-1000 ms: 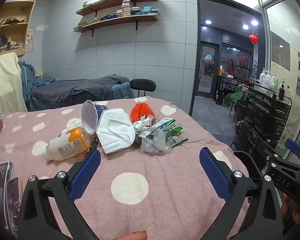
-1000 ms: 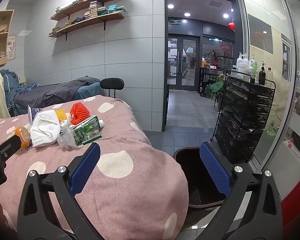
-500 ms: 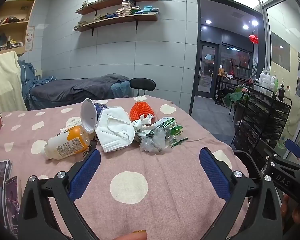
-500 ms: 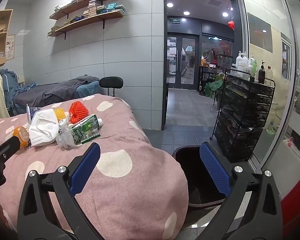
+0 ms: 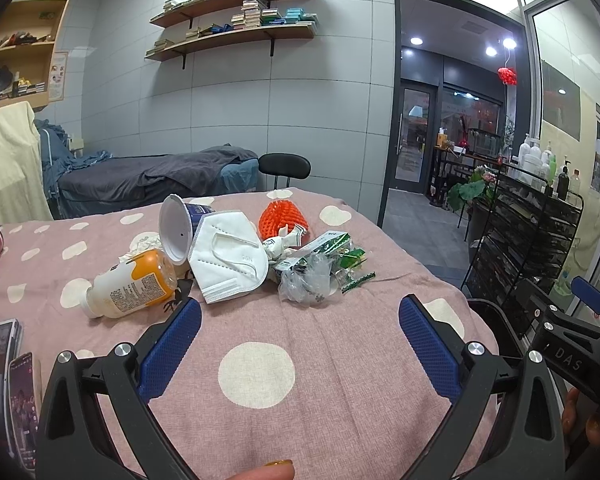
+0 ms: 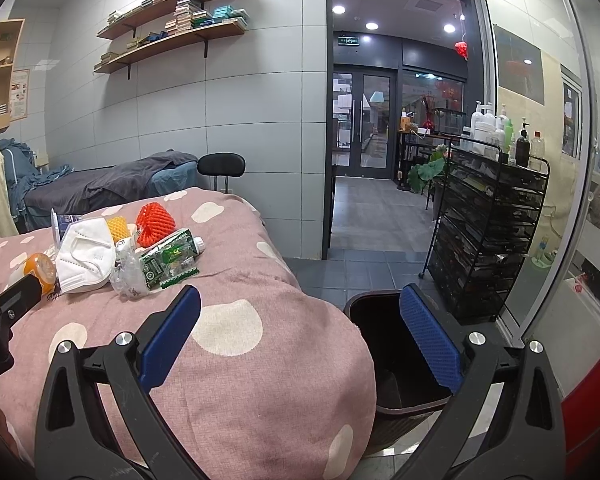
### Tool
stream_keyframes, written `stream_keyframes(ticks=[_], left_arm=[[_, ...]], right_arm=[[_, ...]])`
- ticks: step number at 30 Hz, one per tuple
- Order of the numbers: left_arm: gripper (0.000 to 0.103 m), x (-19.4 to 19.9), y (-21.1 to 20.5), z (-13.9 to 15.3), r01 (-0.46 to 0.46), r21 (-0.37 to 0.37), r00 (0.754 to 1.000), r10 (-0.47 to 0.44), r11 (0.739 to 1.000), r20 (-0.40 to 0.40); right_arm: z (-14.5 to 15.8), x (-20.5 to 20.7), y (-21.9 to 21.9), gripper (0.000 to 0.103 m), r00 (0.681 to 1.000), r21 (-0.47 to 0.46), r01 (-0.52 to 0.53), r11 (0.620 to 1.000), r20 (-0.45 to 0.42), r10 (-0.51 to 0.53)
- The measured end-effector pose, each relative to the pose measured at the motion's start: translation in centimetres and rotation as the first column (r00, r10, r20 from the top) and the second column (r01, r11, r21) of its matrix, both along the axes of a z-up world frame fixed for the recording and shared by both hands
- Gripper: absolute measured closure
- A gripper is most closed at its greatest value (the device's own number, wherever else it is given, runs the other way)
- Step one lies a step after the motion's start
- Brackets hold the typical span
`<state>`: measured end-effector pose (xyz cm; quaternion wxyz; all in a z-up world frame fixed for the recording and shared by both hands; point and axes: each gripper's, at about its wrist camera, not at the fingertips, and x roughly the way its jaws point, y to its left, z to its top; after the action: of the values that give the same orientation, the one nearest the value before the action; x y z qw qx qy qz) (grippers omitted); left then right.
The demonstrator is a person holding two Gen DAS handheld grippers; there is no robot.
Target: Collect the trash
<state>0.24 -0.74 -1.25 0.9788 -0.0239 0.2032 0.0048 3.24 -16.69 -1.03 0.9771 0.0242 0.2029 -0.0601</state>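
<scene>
I've got both claws spread wide, nothing in either. Left gripper hangs over the pink polka-dot cover, just short of the trash pile. Using the white N95 mask as the reference: orange-and-white bottle lies on its side just left of it, paper cup tipped over behind it and touching, red foam fruit net behind and to the right, crumpled clear plastic just right of it with the green wrapper behind that plastic. Right gripper sits off the cover's corner, well right of the mask; its right finger overlaps the black bin on the floor beside the bed.
</scene>
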Motion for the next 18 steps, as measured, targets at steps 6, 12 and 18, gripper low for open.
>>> stream_keyframes(ticks=[6, 12, 18], left_arm=[[0.006, 0.27, 0.06, -0.29, 0.005, 0.002, 1.0, -0.005, 1.0, -0.004], [0.006, 0.66, 0.35, -0.04, 0.01, 0.003, 1.0, -0.01, 1.0, -0.009], [0.006, 0.72, 0.34, -0.13, 0.009, 0.002, 1.0, -0.009, 1.0, -0.013]], right_arm=[[0.0, 0.11, -0.01, 0.005, 1.0, 0.002, -0.003, 1.0, -0.005, 0.003], [0.05, 0.22, 0.06, 0.005, 1.0, 0.002, -0.005, 1.0, -0.008, 0.005], [0.04, 0.22, 0.0, 0.005, 1.0, 0.003, -0.004, 1.0, -0.007, 0.004]])
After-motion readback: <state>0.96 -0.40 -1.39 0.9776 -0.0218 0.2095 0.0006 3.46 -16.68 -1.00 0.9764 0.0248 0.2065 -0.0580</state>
